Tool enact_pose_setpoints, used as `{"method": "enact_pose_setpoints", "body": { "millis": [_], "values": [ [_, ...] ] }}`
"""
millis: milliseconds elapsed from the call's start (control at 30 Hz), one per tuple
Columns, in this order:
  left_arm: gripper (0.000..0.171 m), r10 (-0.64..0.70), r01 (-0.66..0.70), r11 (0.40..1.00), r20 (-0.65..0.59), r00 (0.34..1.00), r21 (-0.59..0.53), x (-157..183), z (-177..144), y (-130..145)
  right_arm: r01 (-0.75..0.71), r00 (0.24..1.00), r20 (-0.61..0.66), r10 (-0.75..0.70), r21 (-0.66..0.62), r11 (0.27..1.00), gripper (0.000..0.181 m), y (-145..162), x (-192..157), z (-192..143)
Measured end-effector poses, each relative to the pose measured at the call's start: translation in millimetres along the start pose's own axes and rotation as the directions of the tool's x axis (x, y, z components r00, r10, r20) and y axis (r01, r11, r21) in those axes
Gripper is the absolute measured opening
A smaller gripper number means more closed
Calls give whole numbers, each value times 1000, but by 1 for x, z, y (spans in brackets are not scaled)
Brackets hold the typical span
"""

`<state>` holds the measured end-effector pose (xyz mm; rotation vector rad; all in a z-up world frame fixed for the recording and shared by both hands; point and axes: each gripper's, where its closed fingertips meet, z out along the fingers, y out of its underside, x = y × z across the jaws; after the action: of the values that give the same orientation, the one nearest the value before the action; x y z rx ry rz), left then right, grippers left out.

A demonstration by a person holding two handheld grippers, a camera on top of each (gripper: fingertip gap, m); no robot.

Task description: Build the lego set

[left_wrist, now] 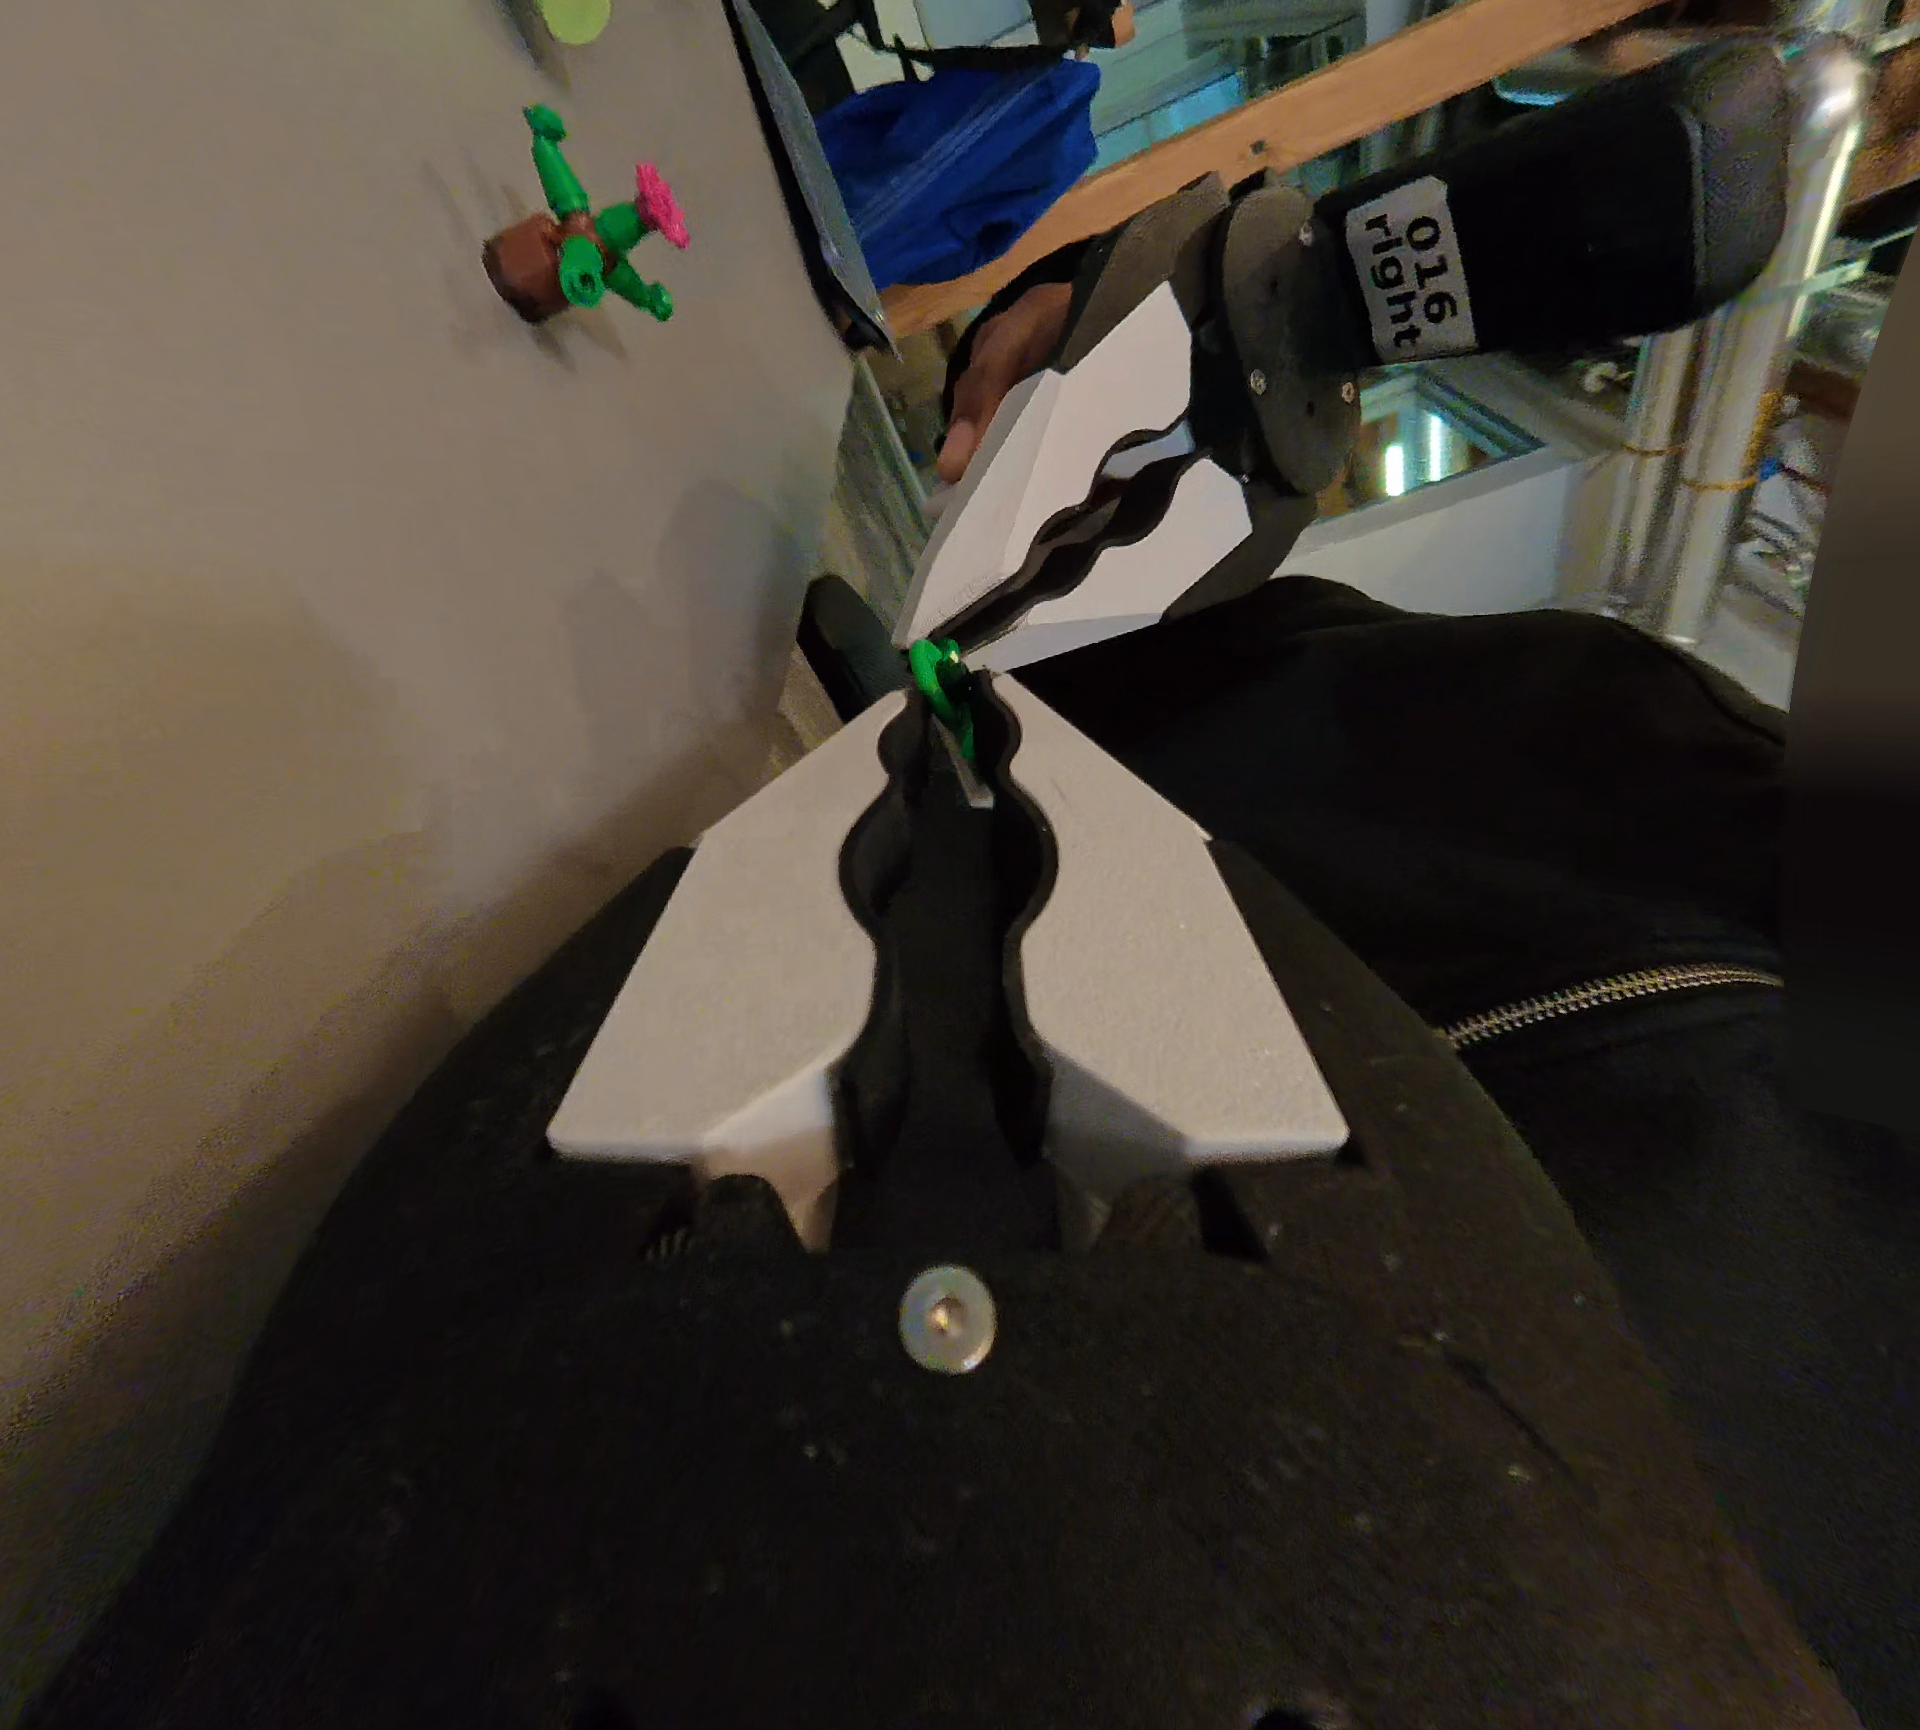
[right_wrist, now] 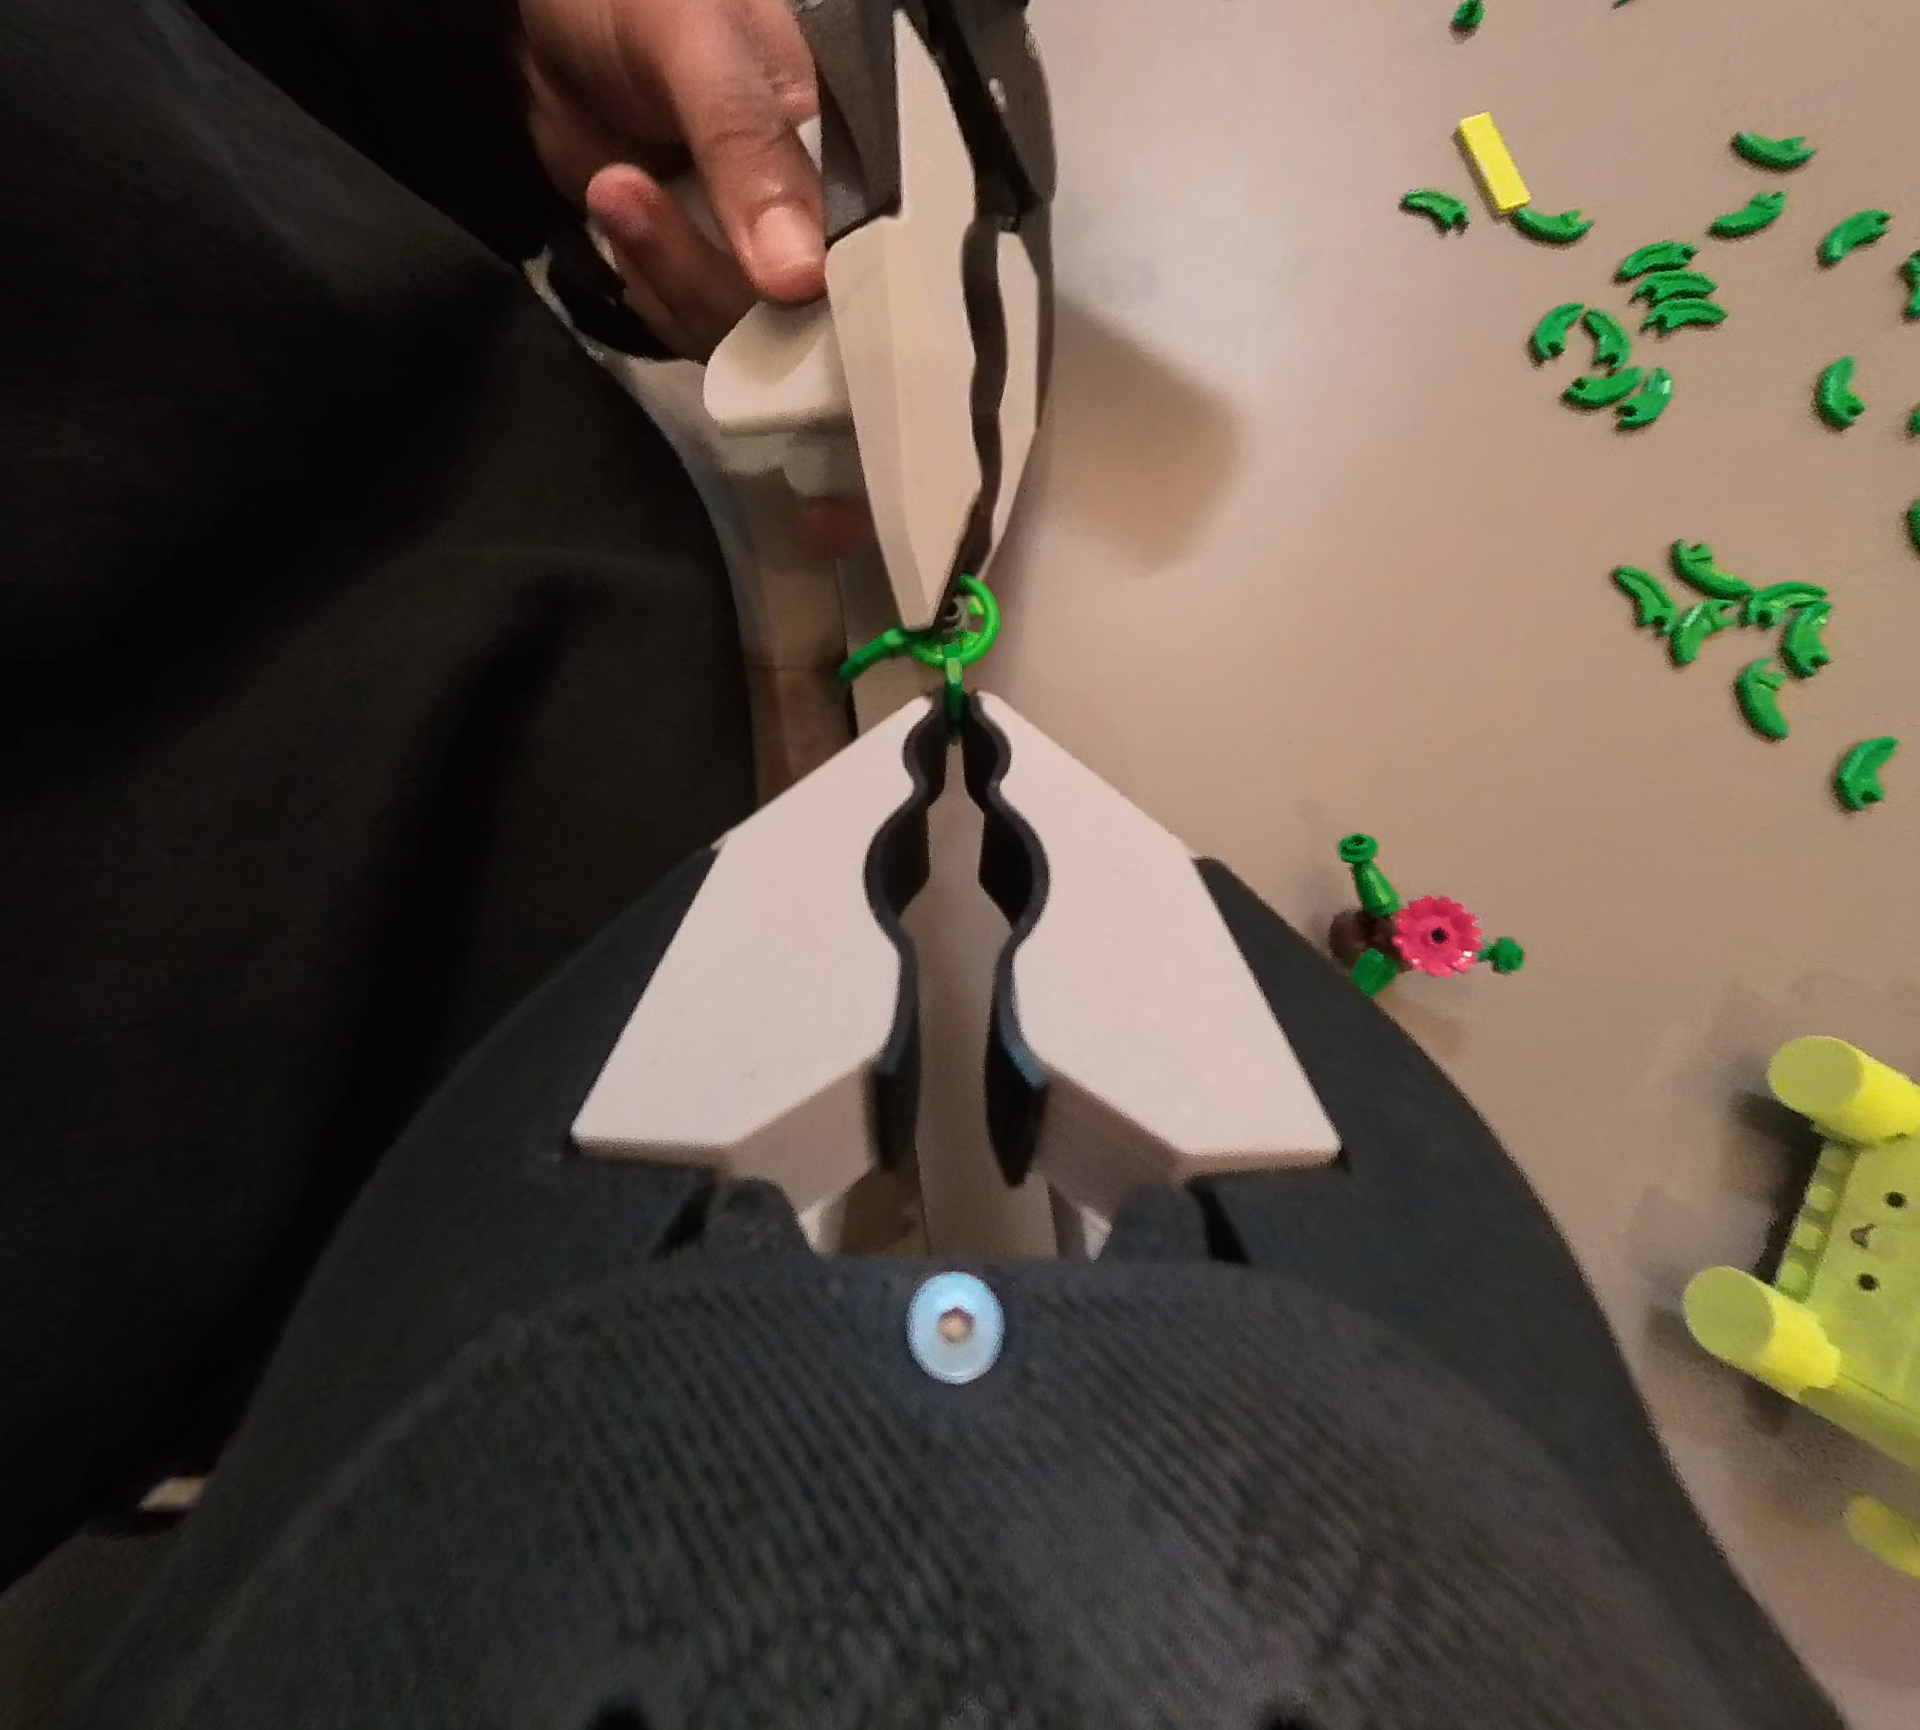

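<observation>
Between the two sets of fingertips, off the table edge, sits one small green lego piece (left_wrist: pixel 940 683) with a ring and a curled stem, seen in the right wrist view as ring uppermost and stem running down. Left gripper (left_wrist: pixel 951 724): jaws nearly closed, tips pinched on the lower part of the piece. Right gripper (right_wrist: pixel 954 712): jaws likewise almost together, tips clamped on the thin stem; in the left wrist view it comes in from 1 o'clock, nose angled down to meet the left one tip to tip. One bare hand (right_wrist: pixel 686 122) wraps the left gripper's handle at 11 o'clock in the right wrist view, thumb laid along the finger base, dark sleeve (right_wrist: pixel 260 330) behind it. Count on the beige table (right_wrist: pixel 1299 537): one partly built flower model (right_wrist: pixel 1418 932) with a brown base, green stems and one pink blossom, at 3 o'clock in the right wrist view and 10 o'clock in the left; one yellow flat brick (right_wrist: pixel 1493 161) at 2 o'clock; loose green curved leaf pieces (right_wrist: pixel 1662 298) scattered from 1 to 3 o'clock, too many and too overlapped to count surely, well over twenty; one lime-green printed fixture (right_wrist: pixel 1839 1265) with round pegs at 4 o'clock. All table items lie well apart from the grippers.
</observation>
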<state>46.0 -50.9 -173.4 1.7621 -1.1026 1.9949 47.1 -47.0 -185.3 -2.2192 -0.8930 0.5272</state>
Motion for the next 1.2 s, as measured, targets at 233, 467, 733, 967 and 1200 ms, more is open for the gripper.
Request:
{"method": "enact_pose_setpoints", "body": {
  "millis": [233,467,733,967,1200],
  "values": [
    [65,156,-163,971,54,986,176,12,-28,-33,-293,949,-23,314,301,908,1,-8,37,-14],
    [61,337,-389,903,264,904,180,3,-42,-34,-345,923,-44,382,344,873,1,6,34,-6],
    [58,449,-511,859,433,781,31,-19,-45,-21,-159,924,-342,169,58,986,1,26,39,29],
    [57,440,-516,854,436,785,69,-14,-52,-26,-138,910,-389,141,36,990,18,25,37,30],
    [52,419,-537,826,449,789,172,-8,-68,-46,-146,873,-401,279,330,933,21,11,49,-24]
  ]
}}
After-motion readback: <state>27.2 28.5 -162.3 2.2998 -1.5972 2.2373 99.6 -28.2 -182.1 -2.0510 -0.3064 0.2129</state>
